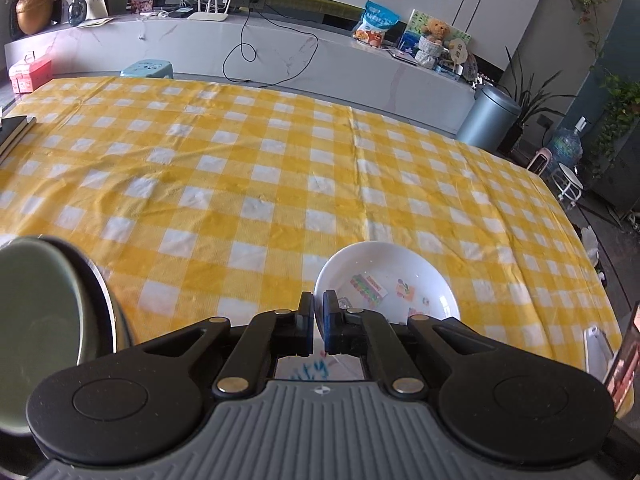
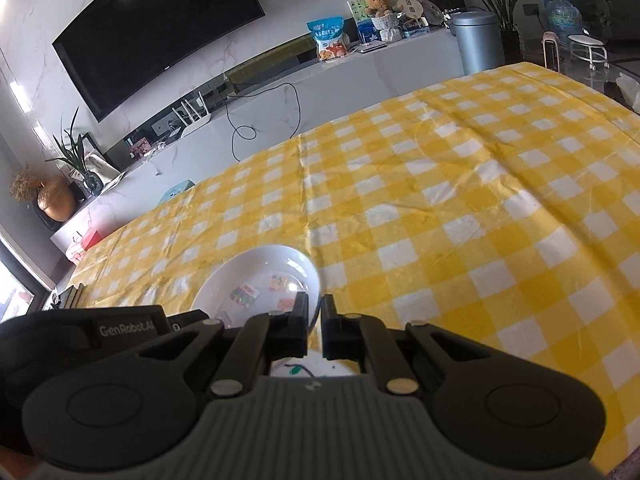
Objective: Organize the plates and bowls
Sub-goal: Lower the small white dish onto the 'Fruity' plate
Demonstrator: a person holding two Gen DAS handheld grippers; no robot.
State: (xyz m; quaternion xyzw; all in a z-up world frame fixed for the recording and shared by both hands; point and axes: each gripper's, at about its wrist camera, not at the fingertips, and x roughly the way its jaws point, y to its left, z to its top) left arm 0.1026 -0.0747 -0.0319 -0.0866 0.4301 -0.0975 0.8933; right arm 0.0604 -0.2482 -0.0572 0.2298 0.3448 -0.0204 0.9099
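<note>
A white bowl (image 1: 396, 276) with small coloured pictures inside sits low over the yellow checked tablecloth (image 1: 240, 160). My left gripper (image 1: 318, 300) is shut on its left rim, which runs up between the pads. In the right wrist view the same white bowl (image 2: 256, 276) lies left of centre, and my right gripper (image 2: 315, 304) is shut on its right rim. I cannot tell whether the bowl touches the cloth. A grey-green bowl (image 1: 36, 312) nested in a dark dish (image 1: 98, 280) stands at the left of the left wrist view. The left gripper's body (image 2: 124, 326) shows at the right wrist view's left edge.
Dark books (image 1: 12, 130) lie at the table's far left edge. A white object (image 1: 596, 350) stands near the right edge, where the cloth drops off. The yellow checked tablecloth (image 2: 480, 220) stretches far ahead. A blue stool (image 1: 148, 69) stands beyond the far edge.
</note>
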